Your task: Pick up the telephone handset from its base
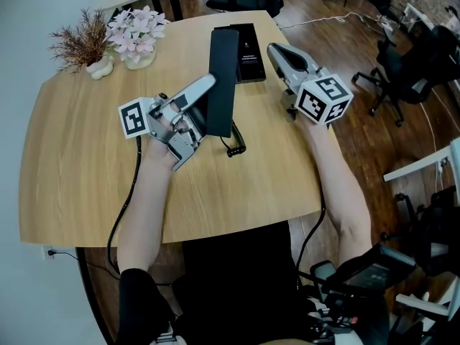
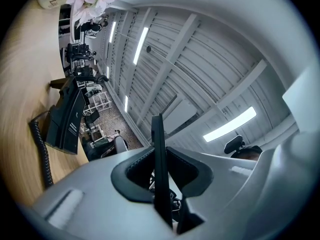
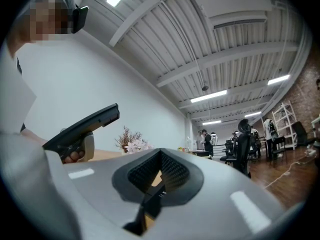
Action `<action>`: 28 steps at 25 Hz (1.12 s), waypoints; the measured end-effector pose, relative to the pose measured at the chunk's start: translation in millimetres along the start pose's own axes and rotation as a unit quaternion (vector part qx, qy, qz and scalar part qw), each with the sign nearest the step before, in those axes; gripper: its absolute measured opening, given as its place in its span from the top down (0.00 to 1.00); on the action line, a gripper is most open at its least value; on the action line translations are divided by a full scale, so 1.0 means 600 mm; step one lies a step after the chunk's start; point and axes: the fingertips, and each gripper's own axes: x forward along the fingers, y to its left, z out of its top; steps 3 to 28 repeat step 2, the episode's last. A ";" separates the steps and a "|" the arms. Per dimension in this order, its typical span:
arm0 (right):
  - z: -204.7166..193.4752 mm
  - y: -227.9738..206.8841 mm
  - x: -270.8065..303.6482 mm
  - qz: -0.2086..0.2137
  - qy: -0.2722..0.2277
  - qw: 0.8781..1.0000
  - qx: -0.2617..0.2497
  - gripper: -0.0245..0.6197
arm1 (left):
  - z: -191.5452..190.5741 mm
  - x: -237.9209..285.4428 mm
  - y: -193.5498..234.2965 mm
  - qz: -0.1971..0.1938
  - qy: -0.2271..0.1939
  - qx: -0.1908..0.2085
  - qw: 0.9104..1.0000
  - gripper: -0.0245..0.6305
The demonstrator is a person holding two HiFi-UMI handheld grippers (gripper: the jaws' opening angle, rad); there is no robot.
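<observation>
Head view — handset (image 1: 224, 63) clamped between left tongs (image 1: 210, 85), off base (image 1: 250, 54)

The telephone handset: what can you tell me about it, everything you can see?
The handset is a long, flat black bar, plastic by the look, and plain on the side that shows. The left gripper is clamped on it towards its near end and holds it tilted above the table, close by its base. A coiled black cord hangs from its near end.
</observation>
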 end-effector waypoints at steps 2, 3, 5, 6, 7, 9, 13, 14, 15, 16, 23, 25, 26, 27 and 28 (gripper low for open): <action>0.001 -0.001 -0.001 0.001 -0.001 1.000 -0.001 0.96 | 0.000 -0.001 0.004 0.004 -0.001 0.000 1.000 0.85; 0.001 -0.001 -0.001 0.001 -0.001 1.000 -0.001 0.96 | 0.000 -0.001 0.004 0.004 -0.001 0.000 1.000 0.85; 0.001 -0.001 -0.001 0.001 -0.001 1.000 -0.001 0.96 | 0.000 -0.001 0.004 0.004 -0.001 0.000 1.000 0.85; 0.001 -0.001 -0.001 0.001 -0.001 1.000 -0.001 0.96 | 0.000 -0.001 0.004 0.004 -0.001 0.000 1.000 0.85; 0.001 -0.001 -0.001 0.001 -0.001 1.000 -0.001 0.96 | 0.000 -0.001 0.004 0.004 -0.001 0.000 1.000 0.85; 0.001 -0.001 -0.001 0.001 -0.001 1.000 -0.001 0.96 | 0.000 -0.001 0.004 0.004 -0.001 0.000 1.000 0.85; 0.001 -0.001 -0.001 0.001 -0.001 1.000 -0.001 0.96 | 0.000 -0.001 0.004 0.004 -0.001 0.000 1.000 0.85; 0.001 -0.001 -0.001 0.001 -0.001 1.000 -0.001 0.96 | 0.000 -0.001 0.004 0.004 -0.001 0.000 1.000 0.85; 0.001 -0.001 -0.001 0.001 -0.001 1.000 -0.001 0.96 | 0.000 -0.001 0.004 0.004 -0.001 0.000 1.000 0.85; 0.001 -0.001 -0.001 0.001 -0.001 1.000 -0.001 0.96 | 0.000 -0.001 0.004 0.004 -0.001 0.000 1.000 0.85; 0.001 -0.001 -0.001 0.001 -0.001 1.000 -0.001 0.96 | 0.000 -0.001 0.004 0.004 -0.001 0.000 1.000 0.85; 0.001 -0.001 -0.001 0.001 -0.001 1.000 -0.001 0.96 | 0.000 -0.001 0.004 0.004 -0.001 0.000 1.000 0.85; 0.001 -0.001 -0.001 0.001 -0.001 1.000 -0.001 0.96 | 0.000 -0.001 0.004 0.004 -0.001 0.000 1.000 0.85; 0.001 -0.001 -0.001 0.001 -0.001 1.000 -0.001 0.96 | 0.000 -0.001 0.004 0.004 -0.001 0.000 1.000 0.85; 0.001 -0.001 -0.001 0.001 -0.001 1.000 -0.001 0.96 | 0.000 -0.001 0.004 0.004 -0.001 0.000 1.000 0.85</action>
